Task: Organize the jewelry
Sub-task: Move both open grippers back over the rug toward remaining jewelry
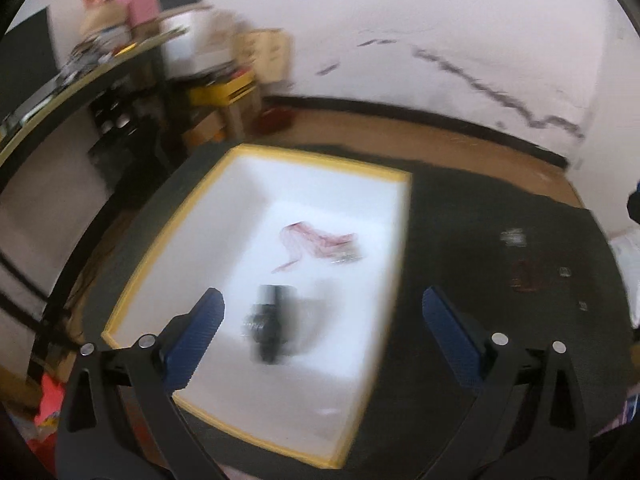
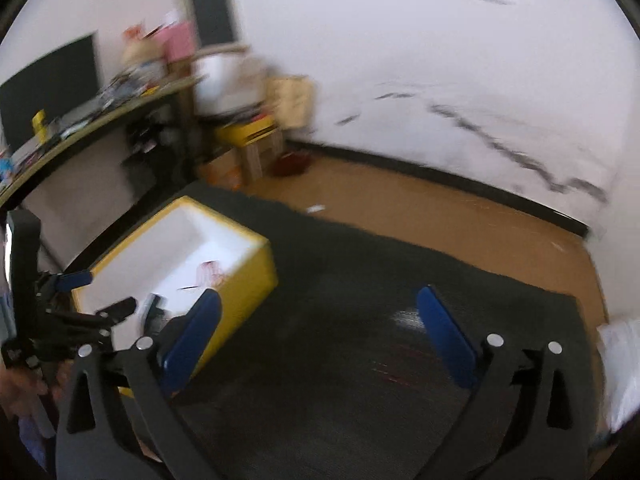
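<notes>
A yellow box with a white inside (image 1: 394, 178) sits on a dark mat; it also shows in the right wrist view (image 2: 248, 268). Inside lie a pink-red string-like piece of jewelry (image 1: 316, 240) and a blurred black object (image 1: 270, 322). My left gripper (image 1: 322, 320) is open above the box, with nothing between its blue fingers. My right gripper (image 2: 318, 328) is open and empty over the mat, right of the box. Small dark and red pieces (image 1: 524, 276) lie on the mat to the right; red streaks (image 2: 394, 372) show there too.
The dark mat (image 2: 360, 264) lies on a brown floor (image 2: 440, 208) beside a white wall. A cluttered desk (image 2: 100, 116) with a monitor stands at the left, with yellow and cardboard boxes (image 2: 248, 132) behind. White paper (image 2: 620, 360) lies at the right edge.
</notes>
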Action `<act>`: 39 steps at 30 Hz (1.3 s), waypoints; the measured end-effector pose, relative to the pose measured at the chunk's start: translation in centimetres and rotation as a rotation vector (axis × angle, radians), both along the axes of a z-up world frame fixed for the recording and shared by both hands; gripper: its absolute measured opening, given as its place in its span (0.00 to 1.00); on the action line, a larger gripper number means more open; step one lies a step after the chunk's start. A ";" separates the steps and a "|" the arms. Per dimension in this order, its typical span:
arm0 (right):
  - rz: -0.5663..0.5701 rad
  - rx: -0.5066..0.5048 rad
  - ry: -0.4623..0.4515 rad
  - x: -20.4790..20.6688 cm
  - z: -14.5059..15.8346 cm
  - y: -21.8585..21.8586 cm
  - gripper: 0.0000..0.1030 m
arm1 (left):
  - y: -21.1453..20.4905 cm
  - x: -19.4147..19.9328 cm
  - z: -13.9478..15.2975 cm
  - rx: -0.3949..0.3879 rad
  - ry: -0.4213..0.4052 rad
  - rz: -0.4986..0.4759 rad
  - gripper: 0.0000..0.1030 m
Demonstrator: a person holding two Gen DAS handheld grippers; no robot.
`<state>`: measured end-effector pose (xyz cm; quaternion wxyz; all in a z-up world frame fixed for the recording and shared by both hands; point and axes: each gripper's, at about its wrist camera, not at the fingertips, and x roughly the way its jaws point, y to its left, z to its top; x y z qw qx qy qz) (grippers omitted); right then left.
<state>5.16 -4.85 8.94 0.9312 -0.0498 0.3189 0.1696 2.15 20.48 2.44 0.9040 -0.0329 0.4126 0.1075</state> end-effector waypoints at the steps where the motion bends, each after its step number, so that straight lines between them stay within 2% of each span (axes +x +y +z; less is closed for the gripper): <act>1: -0.043 0.006 -0.008 -0.4 -0.1 -2.1 0.93 | -1.3 0.3 0.2 -0.001 -0.008 -0.021 0.94; 5: -0.200 0.023 -0.041 -2.0 -1.6 -10.0 0.93 | -8.6 2.3 -0.1 -0.021 -0.043 -0.140 0.94; 9: -0.260 -0.001 -0.041 -2.4 -4.5 -14.0 0.93 | -14.8 4.6 -2.2 -0.005 -0.048 -0.239 0.94; 12: -0.295 -0.035 -0.050 -2.7 -7.2 -16.5 0.93 | -18.0 5.8 -4.1 0.011 -0.061 -0.277 0.94; 16: -0.292 -0.049 -0.002 -1.7 -9.2 -18.1 0.93 | -19.2 6.3 -7.2 -0.016 -0.096 -0.272 0.94; 18: -0.285 -0.031 0.013 -1.3 -9.5 -17.8 0.93 | -19.9 7.3 -8.8 0.007 -0.034 -0.293 0.94; 22: -0.266 -0.050 0.041 0.1 -10.7 -17.4 0.93 | -20.4 8.5 -10.2 0.033 -0.017 -0.307 0.94; 26: -0.256 -0.065 0.051 0.5 -11.3 -17.0 0.93 | -20.7 9.7 -11.1 0.008 0.001 -0.299 0.94; 34: -0.249 -0.058 0.077 1.2 -11.8 -16.8 0.93 | -21.0 10.2 -11.4 0.006 0.007 -0.305 0.94; 39: -0.248 -0.060 0.109 1.6 -13.3 -16.8 0.93 | -21.5 10.8 -12.4 0.010 0.028 -0.308 0.94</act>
